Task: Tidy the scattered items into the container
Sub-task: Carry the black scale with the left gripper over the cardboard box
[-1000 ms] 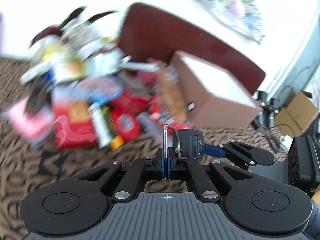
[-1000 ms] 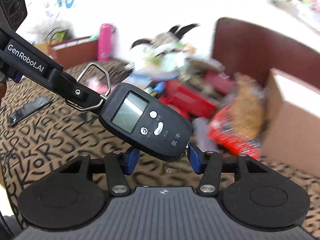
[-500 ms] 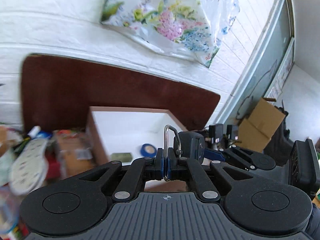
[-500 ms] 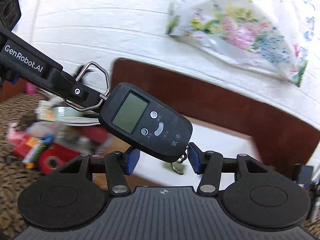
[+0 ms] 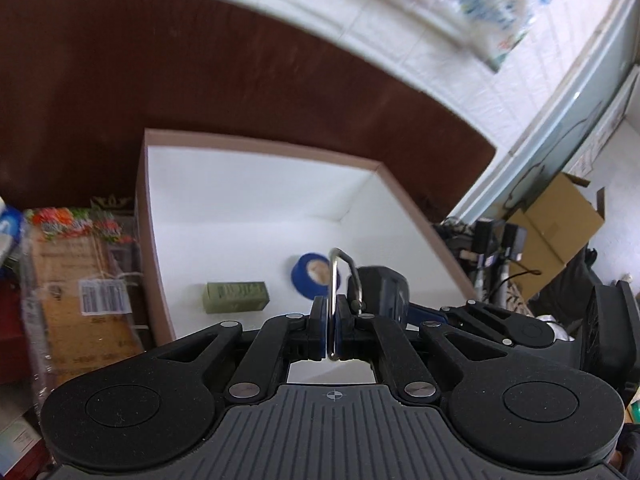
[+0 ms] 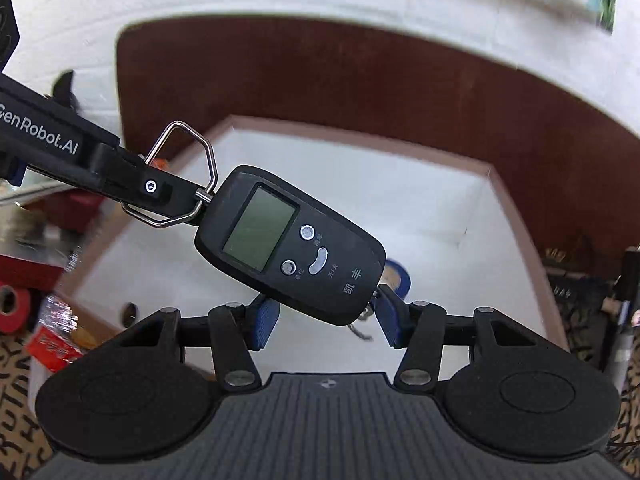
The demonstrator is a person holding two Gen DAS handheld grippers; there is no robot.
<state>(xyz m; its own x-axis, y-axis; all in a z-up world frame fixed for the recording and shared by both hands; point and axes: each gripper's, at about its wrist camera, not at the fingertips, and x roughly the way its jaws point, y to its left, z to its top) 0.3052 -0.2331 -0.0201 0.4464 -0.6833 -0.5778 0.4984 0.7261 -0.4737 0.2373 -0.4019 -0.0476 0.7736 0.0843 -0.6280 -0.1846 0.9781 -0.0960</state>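
Hanging scale carried two-handed over the open box.
Left wrist: the left gripper (image 5: 331, 326) pinched the metal ring (image 5: 340, 280) above the box (image 5: 256, 184); best lowered before release. A second before, clutter filled this view.
Right wrist: the right gripper (image 6: 326, 318) clamped the hanging scale (image 6: 288, 244); box newly below.

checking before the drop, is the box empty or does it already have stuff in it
Not empty. The left wrist view shows a blue tape roll and a small green packet lying on the white floor of the box; most of the floor is bare.
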